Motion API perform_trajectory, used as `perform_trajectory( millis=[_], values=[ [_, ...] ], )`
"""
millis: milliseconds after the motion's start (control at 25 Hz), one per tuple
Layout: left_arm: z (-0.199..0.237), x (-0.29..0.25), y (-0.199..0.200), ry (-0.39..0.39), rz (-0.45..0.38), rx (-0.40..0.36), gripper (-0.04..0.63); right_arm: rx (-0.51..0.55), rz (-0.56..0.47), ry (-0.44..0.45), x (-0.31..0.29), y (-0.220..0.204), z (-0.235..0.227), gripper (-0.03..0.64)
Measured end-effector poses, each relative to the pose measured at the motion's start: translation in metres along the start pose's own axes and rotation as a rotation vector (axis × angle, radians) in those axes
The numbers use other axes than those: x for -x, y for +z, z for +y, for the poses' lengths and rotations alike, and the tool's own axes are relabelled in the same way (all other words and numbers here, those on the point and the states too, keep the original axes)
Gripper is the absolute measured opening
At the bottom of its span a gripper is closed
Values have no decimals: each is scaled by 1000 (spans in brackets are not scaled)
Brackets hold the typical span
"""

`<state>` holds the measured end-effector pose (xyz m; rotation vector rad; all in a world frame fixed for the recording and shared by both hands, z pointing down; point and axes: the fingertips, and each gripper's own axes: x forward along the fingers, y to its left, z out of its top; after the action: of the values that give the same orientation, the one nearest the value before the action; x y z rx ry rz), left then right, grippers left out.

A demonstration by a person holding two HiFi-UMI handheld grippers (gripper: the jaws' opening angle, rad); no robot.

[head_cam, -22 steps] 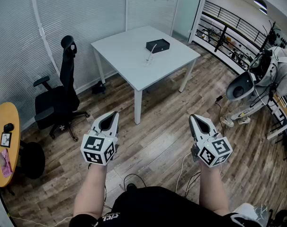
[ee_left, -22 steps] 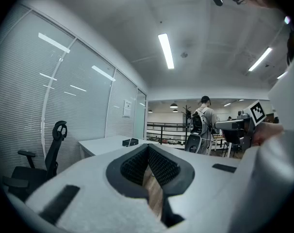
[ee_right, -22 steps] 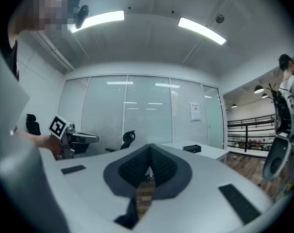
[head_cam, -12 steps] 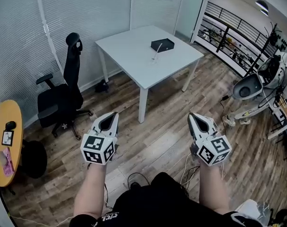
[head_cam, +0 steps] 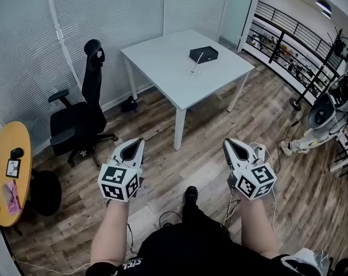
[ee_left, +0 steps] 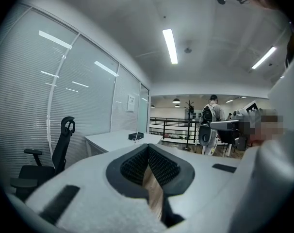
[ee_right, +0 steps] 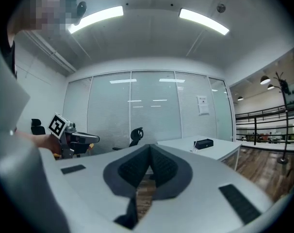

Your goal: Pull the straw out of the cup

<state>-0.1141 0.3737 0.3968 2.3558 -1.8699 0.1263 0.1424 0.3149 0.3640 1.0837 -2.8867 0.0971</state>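
A white table (head_cam: 174, 68) stands across the room, well ahead of both grippers. On it is a small clear cup (head_cam: 193, 72) with a white straw (head_cam: 197, 61) leaning out of it, beside a black box (head_cam: 203, 54). My left gripper (head_cam: 134, 145) and right gripper (head_cam: 229, 144) are held side by side above the wooden floor, both shut and with nothing in them. The left gripper view shows its pads (ee_left: 137, 164) meeting, with the table (ee_left: 113, 139) far off. The right gripper (ee_right: 150, 147) view shows the table (ee_right: 210, 150) and box (ee_right: 204, 143) at the right.
A black office chair (head_cam: 82, 117) stands left of the table by the blinds. A round yellow table (head_cam: 7, 171) is at the far left. A white humanoid robot (head_cam: 329, 111) and railings are at the right. Cables (head_cam: 231, 203) lie on the floor near my feet.
The whole view has advanced toward the white table, which now sits further right in the frame. A foot has stepped forward. Both grippers keep the same pose, still shut.
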Motion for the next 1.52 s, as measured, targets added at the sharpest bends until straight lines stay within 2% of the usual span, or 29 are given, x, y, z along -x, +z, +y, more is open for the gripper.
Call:
perform_trajectory(
  millis=[320,600,760,960,1280,1520],
  values=[
    [25,-63,-7,19,48,1,9,-60,7,64,-62,-14,-44,6],
    [37,-166,-2,44,80,-17,9,-111,65,79,-125,-41,-126,6],
    [34,-227,5,39,103,-28,9,-138,66,93,-158,-41,-176,6],
    [29,-279,27,30,91,-59,9,-150,47,100,-183,-34,-224,6],
    [18,-330,52,29,43,-68,9,-132,11,114,-199,-12,-272,6],
    [23,-355,54,22,41,-62,9,-127,-2,128,-214,-3,-280,6]
  ],
)
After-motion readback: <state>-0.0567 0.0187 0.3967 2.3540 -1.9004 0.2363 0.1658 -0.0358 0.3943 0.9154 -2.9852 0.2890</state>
